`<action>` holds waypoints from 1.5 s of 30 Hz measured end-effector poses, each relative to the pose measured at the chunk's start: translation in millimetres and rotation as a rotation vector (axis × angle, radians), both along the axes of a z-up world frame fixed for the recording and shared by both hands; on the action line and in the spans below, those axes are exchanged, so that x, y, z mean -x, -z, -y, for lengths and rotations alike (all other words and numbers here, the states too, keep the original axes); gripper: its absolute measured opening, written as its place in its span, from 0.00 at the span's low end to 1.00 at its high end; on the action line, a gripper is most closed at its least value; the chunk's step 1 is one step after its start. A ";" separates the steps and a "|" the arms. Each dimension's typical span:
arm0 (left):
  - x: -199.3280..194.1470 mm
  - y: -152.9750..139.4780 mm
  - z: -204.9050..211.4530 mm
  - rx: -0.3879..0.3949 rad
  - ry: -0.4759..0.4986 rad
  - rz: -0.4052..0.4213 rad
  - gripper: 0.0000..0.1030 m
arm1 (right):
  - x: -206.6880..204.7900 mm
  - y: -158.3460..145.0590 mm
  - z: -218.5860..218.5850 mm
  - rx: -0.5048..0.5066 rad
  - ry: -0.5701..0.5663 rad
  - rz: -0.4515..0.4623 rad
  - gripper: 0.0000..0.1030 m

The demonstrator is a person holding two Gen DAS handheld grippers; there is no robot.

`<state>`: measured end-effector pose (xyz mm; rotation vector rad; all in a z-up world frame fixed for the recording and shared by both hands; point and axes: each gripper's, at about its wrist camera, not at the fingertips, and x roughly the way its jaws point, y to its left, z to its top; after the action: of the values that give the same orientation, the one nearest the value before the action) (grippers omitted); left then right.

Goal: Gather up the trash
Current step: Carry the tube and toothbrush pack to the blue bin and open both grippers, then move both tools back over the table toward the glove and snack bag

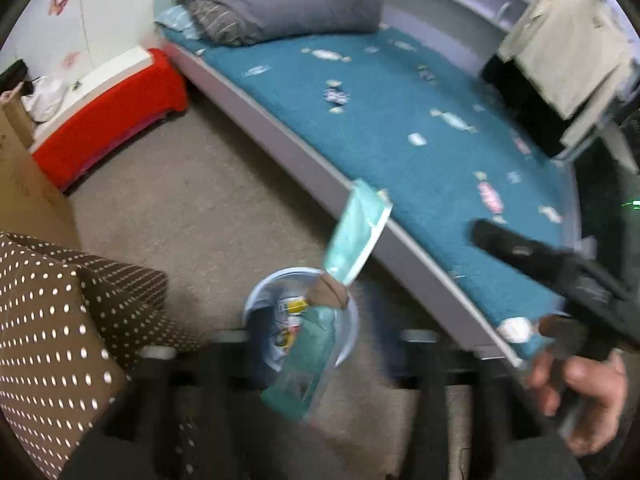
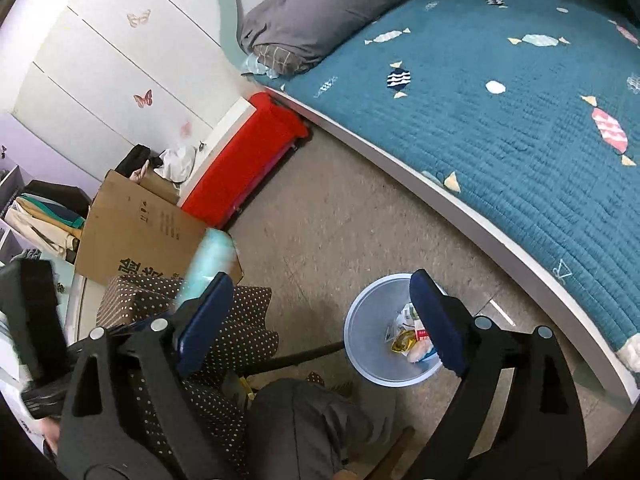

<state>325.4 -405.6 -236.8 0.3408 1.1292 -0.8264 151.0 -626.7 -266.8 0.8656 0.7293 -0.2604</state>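
One teal wrapper point(image 1: 354, 232), long and blurred, hangs in the air just above the pale blue bin point(image 1: 352, 320) on the floor; a second teal piece point(image 1: 308, 364) lies across the bin's near rim, with a brown scrap point(image 1: 328, 294) between the two. Whether the pieces are joined I cannot tell. Nothing grips them. In the right wrist view the same teal wrapper point(image 2: 212, 256) shows as a smear beside the left jaw of the right gripper point(image 2: 320, 320), in front of the cardboard box point(image 2: 136, 228).

Inside the bin point(image 2: 360, 344) lie a yellow packet point(image 2: 402, 342), white paper and a red-and-white pack.

The right gripper's jaws stand wide apart, blue pads facing each other with only floor and bin between them. The left gripper point(image 1: 316, 340) is a dark blur at the bottom of its own view; its jaws look spread, nothing clamped.

A hand point(image 1: 580, 392) holds the right gripper's black body at the lower right of the left wrist view.

Beyond the bin runs the bed point(image 2: 500, 128) with its teal candy-print quilt and a grey pillow point(image 2: 328, 8). A red box point(image 2: 244, 160) sits against the wardrobe, and a brown polka-dot cushion point(image 1: 52, 320) lies near the person's grey trouser leg point(image 2: 312, 420).
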 end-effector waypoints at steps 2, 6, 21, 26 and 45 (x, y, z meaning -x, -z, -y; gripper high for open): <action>-9.2 0.1 -3.6 0.030 -0.037 -0.056 0.84 | 1.7 -1.3 -2.2 0.000 0.002 0.000 0.87; -10.5 -13.1 -13.9 0.025 -0.062 0.017 0.90 | 1.5 -1.7 -7.7 0.007 0.001 -0.007 0.94; 7.3 -85.6 -99.0 0.161 -0.183 0.169 0.91 | -22.2 -55.8 -66.5 0.107 -0.085 0.045 0.94; 11.7 -104.6 -130.4 0.186 -0.223 0.222 0.91 | -36.3 -83.3 -96.9 0.148 -0.149 0.077 0.94; 10.7 -127.3 -292.5 0.240 -0.463 0.299 0.92 | -95.7 -129.7 -243.7 0.258 -0.421 0.111 0.94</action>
<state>314.7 -113.1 -109.5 -0.0040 0.7742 -0.4724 246.7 -383.1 -137.1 0.4633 0.7376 0.0689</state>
